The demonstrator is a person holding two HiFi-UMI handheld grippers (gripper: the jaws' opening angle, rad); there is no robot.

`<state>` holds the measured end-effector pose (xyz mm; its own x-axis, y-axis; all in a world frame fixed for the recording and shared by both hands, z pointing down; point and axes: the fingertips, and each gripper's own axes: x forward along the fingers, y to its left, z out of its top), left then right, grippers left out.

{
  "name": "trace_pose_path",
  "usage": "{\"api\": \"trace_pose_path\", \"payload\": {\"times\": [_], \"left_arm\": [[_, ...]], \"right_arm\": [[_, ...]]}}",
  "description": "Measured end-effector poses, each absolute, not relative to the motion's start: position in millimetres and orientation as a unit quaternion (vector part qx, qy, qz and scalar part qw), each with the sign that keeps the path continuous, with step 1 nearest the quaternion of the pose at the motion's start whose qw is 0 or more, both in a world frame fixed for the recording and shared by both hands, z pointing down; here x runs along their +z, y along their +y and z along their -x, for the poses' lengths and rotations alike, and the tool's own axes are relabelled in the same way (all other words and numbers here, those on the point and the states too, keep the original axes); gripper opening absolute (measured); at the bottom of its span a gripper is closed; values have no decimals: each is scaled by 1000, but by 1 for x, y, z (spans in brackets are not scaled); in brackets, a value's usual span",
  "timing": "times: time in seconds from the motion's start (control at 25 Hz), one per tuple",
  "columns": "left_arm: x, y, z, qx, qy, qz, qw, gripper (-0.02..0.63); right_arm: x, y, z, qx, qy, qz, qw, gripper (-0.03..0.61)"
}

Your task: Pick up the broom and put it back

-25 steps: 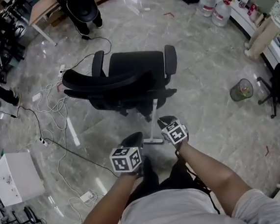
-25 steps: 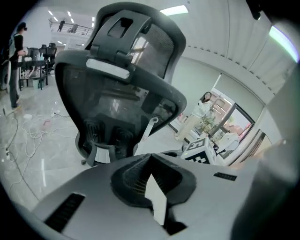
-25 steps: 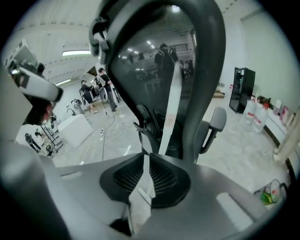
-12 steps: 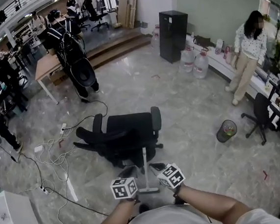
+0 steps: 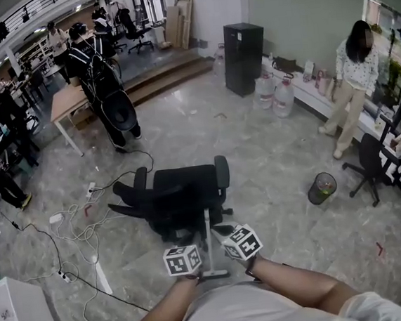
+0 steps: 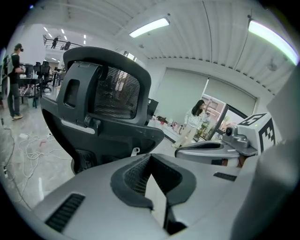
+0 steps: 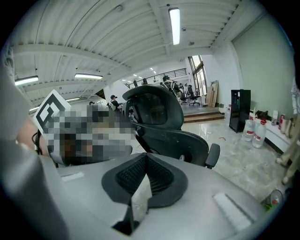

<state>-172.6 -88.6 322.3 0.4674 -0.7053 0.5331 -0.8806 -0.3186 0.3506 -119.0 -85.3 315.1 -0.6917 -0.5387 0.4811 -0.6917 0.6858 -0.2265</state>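
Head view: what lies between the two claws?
The broom: its white handle runs between the left claw and right claw toward the tipped chair. Only the head view shows it.

- Hidden beneath marker cubes (image 5: 182, 259) from above: tips of left tongs (image 6: 157, 185) and right tongs (image 7: 140, 185).
- Lost against chair (image 5: 183, 197): top of broom (image 5: 208, 241) handle.
- Cut by left edge: white box (image 5: 18, 318).
- Too small for detail: far people (image 5: 55, 37).

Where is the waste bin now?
Head view, right side: the waste bin stands on the floor just left of the small black chair.
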Motion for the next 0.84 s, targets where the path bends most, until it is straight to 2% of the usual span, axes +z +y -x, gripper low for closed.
{"api": "trace_pose_path", "payload": {"times": [0.84], "left_arm": [[326,-101,168,155,-477,-810,303,7]], "right_arm": [[318,-99,118,213,-891,-353,188,2]]}}
